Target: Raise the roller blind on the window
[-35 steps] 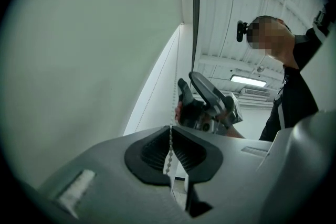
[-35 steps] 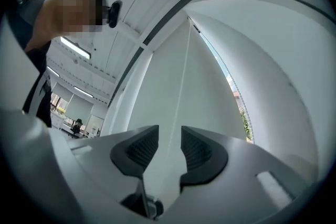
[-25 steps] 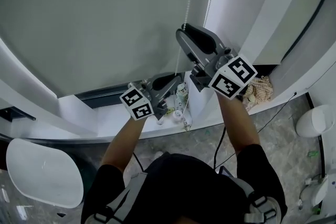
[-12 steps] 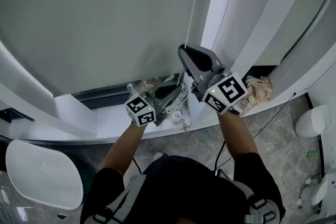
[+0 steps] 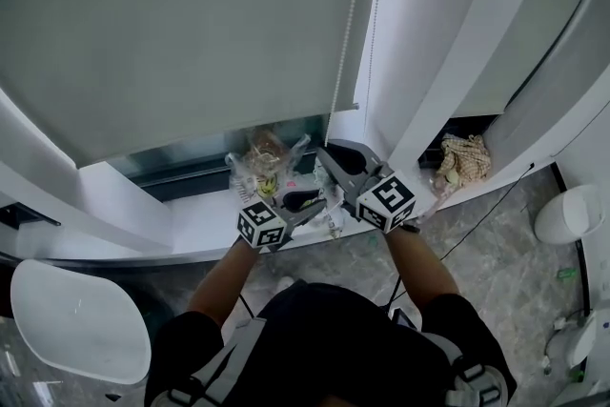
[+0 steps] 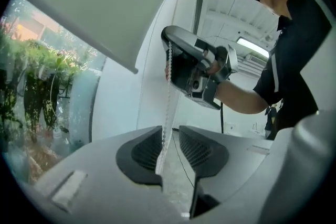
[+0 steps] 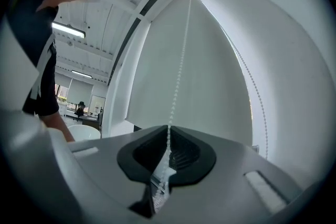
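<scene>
Right gripper [image 7: 168,132] is clamped on the bead chain [image 7: 181,60] beside the partly raised roller blind [image 5: 191,24]. Left gripper [image 6: 170,139] has just been opening, chain loose between its jaws. It should re-clamp higher up, then pull straight down.

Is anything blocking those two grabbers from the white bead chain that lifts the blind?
Nothing visible does. The right gripper is shut on the white bead chain; the left gripper has just been opening, with the chain hanging loose between its fingers.
</scene>
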`<state>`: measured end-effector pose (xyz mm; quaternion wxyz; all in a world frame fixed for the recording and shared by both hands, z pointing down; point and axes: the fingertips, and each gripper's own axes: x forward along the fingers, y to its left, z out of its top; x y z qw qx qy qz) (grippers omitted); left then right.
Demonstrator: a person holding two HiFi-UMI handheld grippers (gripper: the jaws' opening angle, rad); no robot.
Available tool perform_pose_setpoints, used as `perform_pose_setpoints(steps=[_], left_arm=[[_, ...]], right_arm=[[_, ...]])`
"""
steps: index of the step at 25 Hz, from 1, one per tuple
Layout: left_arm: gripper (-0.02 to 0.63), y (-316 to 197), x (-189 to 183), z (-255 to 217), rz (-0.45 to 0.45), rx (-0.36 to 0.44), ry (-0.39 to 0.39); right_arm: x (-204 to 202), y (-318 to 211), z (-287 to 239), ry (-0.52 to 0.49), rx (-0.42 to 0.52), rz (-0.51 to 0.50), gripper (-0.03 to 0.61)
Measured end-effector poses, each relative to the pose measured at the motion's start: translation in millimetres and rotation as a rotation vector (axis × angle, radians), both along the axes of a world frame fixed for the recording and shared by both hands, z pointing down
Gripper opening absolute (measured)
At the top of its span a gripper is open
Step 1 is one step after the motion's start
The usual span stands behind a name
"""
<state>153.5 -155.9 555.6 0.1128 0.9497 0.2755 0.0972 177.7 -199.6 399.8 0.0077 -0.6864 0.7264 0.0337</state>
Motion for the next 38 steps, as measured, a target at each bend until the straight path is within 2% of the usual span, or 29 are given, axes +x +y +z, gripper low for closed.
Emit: perform_pose_setpoints(steps=[2,5,7,10,14,17,20,23,26,28,32,35,38], left_arm=[[0.15,-8,1,-18,0.006,0.013,0.026],[0.179,-29,3,-50,0.001,0.018,0.072],[0.179,-43,7,-86,-0.007,0.006,0.144],[0.179,-54,17,-168,-0.007,-0.026,0.291],[0.179,-42,29,-275,0.078,-0.06,0.468],[0.179,-28,43,-329,0.151,-0.073,0.539],[0.179,-19,53,-362,0.17,-0.074,0.586],[0.166,-14,54,-378,0.165,-0.071,0.61],[0.034,-19,53,-380,0.11,-0.081,0.62],[0.026,-23,54,-377,0.08,-0.104,0.612],[0.015,-28,58,-367,0.039,-0.083,0.595],[0.014,-41,67,-340,-0.003,-0.085,0.547],[0.014,-49,78,-298,-0.005,-0.106,0.467]], right_arm=[[4,0,-1,0.008,-0.011,-0.005,0.018],[5,3,-1,-0.021,-0.012,-0.013,0.018],[1,6,-1,-0.033,-0.001,-0.02,0.018],[-1,8,-1,-0.033,0.009,-0.022,0.018],[-2,7,-1,-0.027,0.004,-0.019,0.018],[0,6,-1,-0.028,-0.002,-0.018,0.018],[2,9,-2,-0.029,-0.002,-0.013,0.018],[2,12,-4,-0.027,-0.004,-0.011,0.018],[0,14,-3,-0.024,-0.005,-0.009,0.018],[-1,13,-3,-0.029,0.0,-0.01,0.018],[-2,9,5,-0.034,-0.018,-0.018,0.018],[1,8,31,-0.044,-0.092,-0.021,0.018],[8,7,74,-0.092,-0.19,-0.011,0.018]])
